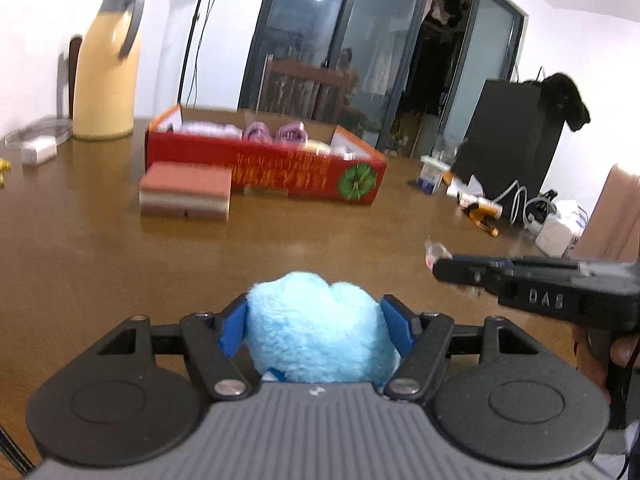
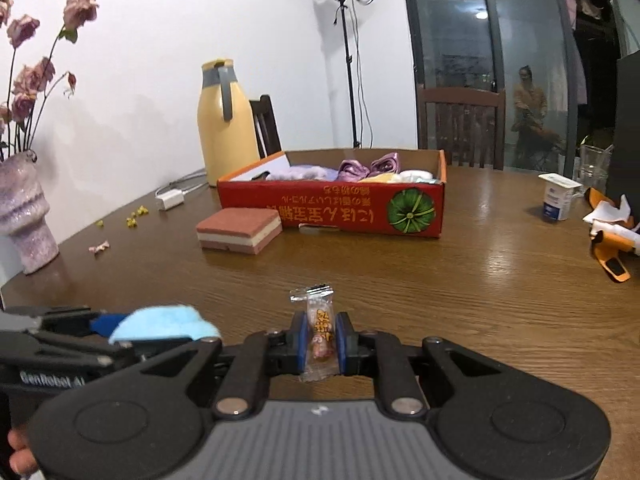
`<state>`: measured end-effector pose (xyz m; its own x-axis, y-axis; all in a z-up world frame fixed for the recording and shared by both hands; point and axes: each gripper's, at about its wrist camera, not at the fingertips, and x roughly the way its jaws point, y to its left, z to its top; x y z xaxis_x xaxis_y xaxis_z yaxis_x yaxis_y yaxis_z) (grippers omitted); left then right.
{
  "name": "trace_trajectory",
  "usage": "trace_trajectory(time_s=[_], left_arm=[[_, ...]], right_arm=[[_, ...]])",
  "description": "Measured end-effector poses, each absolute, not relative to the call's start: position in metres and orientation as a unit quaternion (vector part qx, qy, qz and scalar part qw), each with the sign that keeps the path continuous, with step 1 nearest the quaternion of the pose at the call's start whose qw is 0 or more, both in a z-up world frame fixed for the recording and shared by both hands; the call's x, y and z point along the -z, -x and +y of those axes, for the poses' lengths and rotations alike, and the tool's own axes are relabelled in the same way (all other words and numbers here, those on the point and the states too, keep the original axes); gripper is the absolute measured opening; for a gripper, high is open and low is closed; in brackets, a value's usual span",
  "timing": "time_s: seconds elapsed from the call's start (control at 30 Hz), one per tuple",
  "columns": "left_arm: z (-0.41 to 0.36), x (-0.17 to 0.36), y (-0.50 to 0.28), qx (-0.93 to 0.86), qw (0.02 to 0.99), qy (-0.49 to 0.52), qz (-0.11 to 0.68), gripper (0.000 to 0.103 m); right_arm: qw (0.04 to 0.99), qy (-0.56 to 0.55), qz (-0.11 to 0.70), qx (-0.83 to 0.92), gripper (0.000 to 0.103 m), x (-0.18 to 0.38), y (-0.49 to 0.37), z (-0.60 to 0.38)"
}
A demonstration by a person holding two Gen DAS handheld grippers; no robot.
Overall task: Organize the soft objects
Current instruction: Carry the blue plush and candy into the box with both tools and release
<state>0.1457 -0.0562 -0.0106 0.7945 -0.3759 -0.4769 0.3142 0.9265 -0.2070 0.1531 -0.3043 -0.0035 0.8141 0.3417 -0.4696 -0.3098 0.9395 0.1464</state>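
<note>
While both tools sit low over the wooden surface (image 2: pixel 460 280), each has something clamped. Left hand-held gripper (image 1: pixel 316 320): blue pads pressed against both flanks of a fluffy light-blue plush ball (image 1: pixel 320 332), which bulges forward and above the pads. In the right wrist view this same left hand-held gripper (image 2: pixel 132 326) shows at 9 o'clock, the plush ball (image 2: pixel 164 322) a pale blue lump at its tip. Right hand-held gripper (image 2: pixel 322 340): nearly closed, blue pads pinching a small clear-wrapped candy (image 2: pixel 320 336), held upright, crimped top end sticking up above the pads. From the left wrist view the right hand-held gripper (image 1: pixel 440 264) enters at 3 o'clock, the candy (image 1: pixel 434 250) blurred at its tip. Red cardboard box (image 2: pixel 332 208) lies at 12 o'clock, well apart from both tools, open-topped, printed with yellow characters and a green round fruit; soft purple, white and yellowish items heaped inside. Layered pink-and-white sponge block (image 2: pixel 238 230) rests on the surface at the box's front-left corner, at 11 o'clock; touching or just apart, cannot tell. Yellow thermos jug (image 2: pixel 226 120) stands behind the box at 11 o'clock. Vase of dried pink flowers (image 2: pixel 28 216) at 9 o'clock by the wall. White cup (image 2: pixel 558 196) at 2 o'clock.
</note>
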Motion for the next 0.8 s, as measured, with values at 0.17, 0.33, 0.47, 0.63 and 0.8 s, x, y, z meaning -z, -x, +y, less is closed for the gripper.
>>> trace_trajectory(time_s=[0.17,0.33,0.47,0.63,0.8], left_arm=[[-0.052,-0.017,-0.172,0.166,0.959,0.054,0.221,0.07],[-0.057,-0.053,-0.253,0.163,0.965,0.051,0.197,0.071],[-0.07,-0.064,-0.352,0.155,0.959,0.057,0.231,0.071],[-0.094,-0.054,-0.458,0.135,0.949,0.048,0.28,0.071],[-0.112,-0.023,-0.525,0.128,0.936,0.035,0.325,0.084]], right_arm=[[0.957,-0.032,0.229,-0.174,0.014,-0.011,-0.159,-0.31],[0.964,-0.035,0.196,-0.178,0.014,-0.04,-0.205,-0.318],[0.965,-0.052,0.187,-0.179,0.014,-0.064,-0.273,-0.326],[0.958,-0.097,0.211,-0.169,0.015,-0.074,-0.386,-0.338],[0.954,-0.096,0.252,-0.135,0.017,-0.053,-0.482,-0.336]])
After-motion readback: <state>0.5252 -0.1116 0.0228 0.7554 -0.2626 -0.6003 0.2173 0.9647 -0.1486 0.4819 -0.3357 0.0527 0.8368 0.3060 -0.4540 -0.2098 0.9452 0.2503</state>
